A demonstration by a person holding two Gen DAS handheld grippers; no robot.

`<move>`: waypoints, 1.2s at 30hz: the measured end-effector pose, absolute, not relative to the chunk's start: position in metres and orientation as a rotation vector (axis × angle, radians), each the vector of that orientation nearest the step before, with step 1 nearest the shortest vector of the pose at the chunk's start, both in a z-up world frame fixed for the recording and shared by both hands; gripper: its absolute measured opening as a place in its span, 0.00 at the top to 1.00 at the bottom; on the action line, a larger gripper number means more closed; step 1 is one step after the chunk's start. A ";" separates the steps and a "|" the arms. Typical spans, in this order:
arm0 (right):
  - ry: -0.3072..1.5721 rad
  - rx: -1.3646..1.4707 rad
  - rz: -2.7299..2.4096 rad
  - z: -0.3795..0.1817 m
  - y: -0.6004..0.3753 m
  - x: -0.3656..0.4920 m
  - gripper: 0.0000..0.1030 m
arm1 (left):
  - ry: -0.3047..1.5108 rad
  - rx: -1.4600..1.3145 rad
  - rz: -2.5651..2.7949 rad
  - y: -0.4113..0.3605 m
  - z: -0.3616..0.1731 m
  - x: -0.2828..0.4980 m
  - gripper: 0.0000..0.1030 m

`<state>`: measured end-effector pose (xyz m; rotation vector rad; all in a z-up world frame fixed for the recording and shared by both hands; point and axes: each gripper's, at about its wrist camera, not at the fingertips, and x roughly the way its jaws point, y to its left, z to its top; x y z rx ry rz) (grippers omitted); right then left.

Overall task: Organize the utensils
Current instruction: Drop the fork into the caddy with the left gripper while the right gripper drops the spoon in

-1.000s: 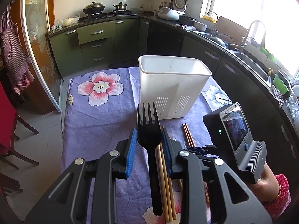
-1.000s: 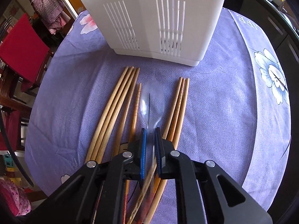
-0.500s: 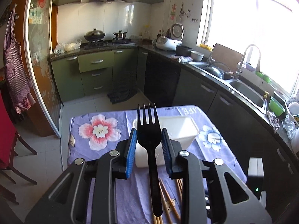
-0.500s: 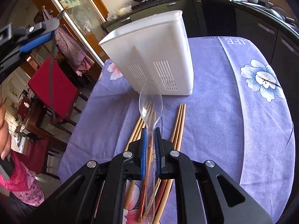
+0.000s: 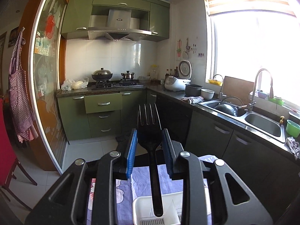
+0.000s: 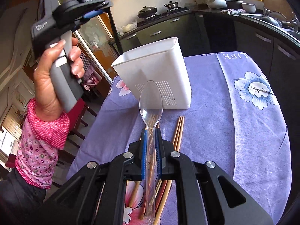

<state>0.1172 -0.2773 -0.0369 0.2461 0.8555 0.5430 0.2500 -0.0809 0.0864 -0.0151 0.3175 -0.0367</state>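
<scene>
While the left gripper (image 5: pixel 149 146) hangs above the white bin (image 6: pixel 159 75), its fingers (image 5: pixel 131 150) hold a black fork (image 5: pixel 150 129) upright, tines up and handle pointing down. In the left wrist view the fork's handle end sits over the bin's open top; in the right wrist view the handle tip meets the bin's far left rim corner. Whether the tip is already inside cannot be told. The fingers stand wide at the fork's head, so where exactly they pinch it is not clear, yet the fork stays up between them.

The right gripper (image 6: pixel 150 150) waits nearer, above the purple flowered cloth on the surface (image 6: pixel 234 131). Its fingers (image 6: pixel 144 150) are closed on the stem of a clear plastic spoon (image 6: pixel 151 101), bowl pointing toward the bin.

The step in hand appears to be dropping the fork into the bin. The next move likely calls for lining the handle up inside the rim, lowering it, then letting go. The spoon would probably follow, and the right gripper would need to tip it upright over the opening.

The bin stands upright on the cloth, with slotted vents low on its walls. What can be seen of its inside shows a slotted floor and no utensils. Wooden chopsticks (image 6: pixel 179 131) lie loose on the cloth just near of the bin, partly under the right gripper.
</scene>
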 end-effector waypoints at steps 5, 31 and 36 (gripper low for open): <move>0.799 0.228 0.539 -0.019 -0.277 0.117 0.91 | 0.383 -0.026 -0.034 -0.078 0.053 0.260 0.72; 0.296 0.193 0.295 0.058 -0.223 0.272 0.91 | 0.396 -0.064 -0.036 -0.016 0.058 0.165 0.54; 0.292 0.188 0.305 0.034 -0.227 0.257 0.91 | 0.423 -0.062 -0.046 -0.015 0.051 0.163 0.54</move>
